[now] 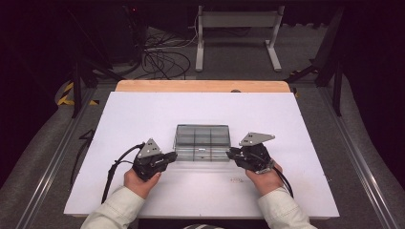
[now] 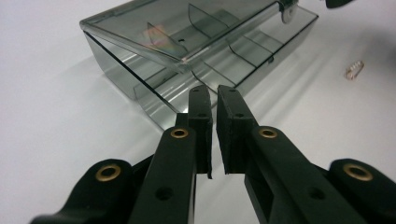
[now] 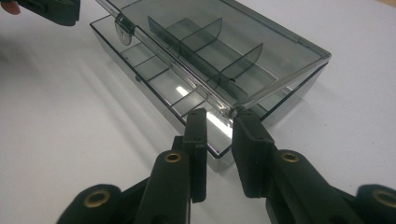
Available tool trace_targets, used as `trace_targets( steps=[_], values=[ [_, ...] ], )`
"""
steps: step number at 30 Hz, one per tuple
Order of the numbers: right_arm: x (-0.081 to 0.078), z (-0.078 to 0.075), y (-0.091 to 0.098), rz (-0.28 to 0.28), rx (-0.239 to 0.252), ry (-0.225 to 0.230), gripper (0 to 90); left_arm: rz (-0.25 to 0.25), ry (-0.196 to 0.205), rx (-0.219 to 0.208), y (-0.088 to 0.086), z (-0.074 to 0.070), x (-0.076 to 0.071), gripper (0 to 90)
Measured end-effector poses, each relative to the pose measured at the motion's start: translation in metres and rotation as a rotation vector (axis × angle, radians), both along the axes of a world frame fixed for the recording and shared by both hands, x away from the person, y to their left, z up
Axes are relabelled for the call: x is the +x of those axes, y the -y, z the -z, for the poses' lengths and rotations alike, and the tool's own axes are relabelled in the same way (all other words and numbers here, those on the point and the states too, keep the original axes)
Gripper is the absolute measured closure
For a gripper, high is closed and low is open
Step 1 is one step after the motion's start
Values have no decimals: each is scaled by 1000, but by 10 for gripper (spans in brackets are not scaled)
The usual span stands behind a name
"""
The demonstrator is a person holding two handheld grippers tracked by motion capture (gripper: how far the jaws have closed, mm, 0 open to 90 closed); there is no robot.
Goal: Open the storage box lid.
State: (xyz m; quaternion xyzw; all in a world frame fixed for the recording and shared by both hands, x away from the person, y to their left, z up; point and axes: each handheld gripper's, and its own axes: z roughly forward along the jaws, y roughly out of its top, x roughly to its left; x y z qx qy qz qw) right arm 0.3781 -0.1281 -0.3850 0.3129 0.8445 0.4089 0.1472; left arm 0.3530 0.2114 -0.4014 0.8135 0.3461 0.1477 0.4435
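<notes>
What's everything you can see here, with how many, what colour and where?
Divided box: one, clear smoky grey plastic, middle of the table, lid lifted a little at the front.
Small item: one, pale, too small to identify, on the table near the right hand.
Table: one, white top with a wooden edge at the far side.
Stand: one, light grey, on the floor beyond the table.
Cables: several, black, on the floor at far left.
Left gripper: one, black, at the box's left front corner, nearly shut on nothing.
Right gripper: one, black, at the box's right front corner, narrowly open.
Sleeves: two, pale, bottom edge.
</notes>
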Motion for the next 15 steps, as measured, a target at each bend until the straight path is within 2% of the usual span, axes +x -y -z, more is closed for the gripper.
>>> trace_targets(
  steps=[5, 6, 15],
  values=[
    [1, 0, -1, -1, 5, -2, 757, -20, 2, 11, 6, 1, 3, 874],
    [1, -1, -1, -1, 6, -2, 756, -27, -5, 1, 7, 1, 3, 878],
    [1, 0, -1, -3, -6, -4, 742, -40, 9, -4, 8, 1, 4, 886]
  ],
)
